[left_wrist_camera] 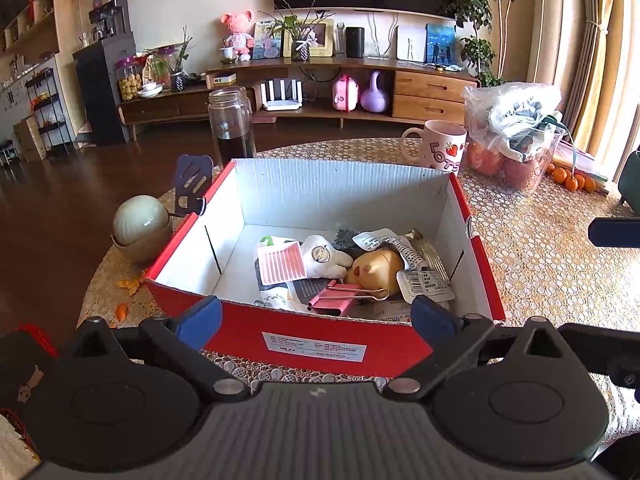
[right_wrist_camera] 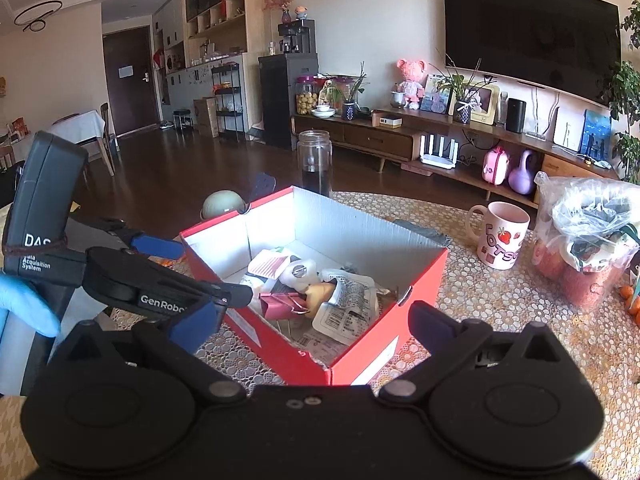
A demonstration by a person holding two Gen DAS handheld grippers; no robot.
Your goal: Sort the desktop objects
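A red cardboard box (left_wrist_camera: 280,328) with white inside walls sits on the lace-covered table; it also shows in the right wrist view (right_wrist_camera: 256,332). Inside lie a pink comb-like piece (left_wrist_camera: 282,262), a white plush toy (left_wrist_camera: 326,258), a pink binder clip (left_wrist_camera: 340,300), a tan doll head (left_wrist_camera: 374,266) and printed packets (left_wrist_camera: 424,280). My left gripper (left_wrist_camera: 316,318) is open and empty, just before the box's near wall. My right gripper (right_wrist_camera: 314,326) is open and empty at the box's near corner. The left gripper's body (right_wrist_camera: 140,276) shows in the right wrist view.
A glass jar (left_wrist_camera: 232,124), a strawberry mug (left_wrist_camera: 440,144), a plastic tub of fruit under a bag (left_wrist_camera: 516,136), a domed bowl (left_wrist_camera: 140,220) and a dark clip stand (left_wrist_camera: 192,184) stand around the box. Orange peel bits (left_wrist_camera: 128,284) lie by the table's left edge.
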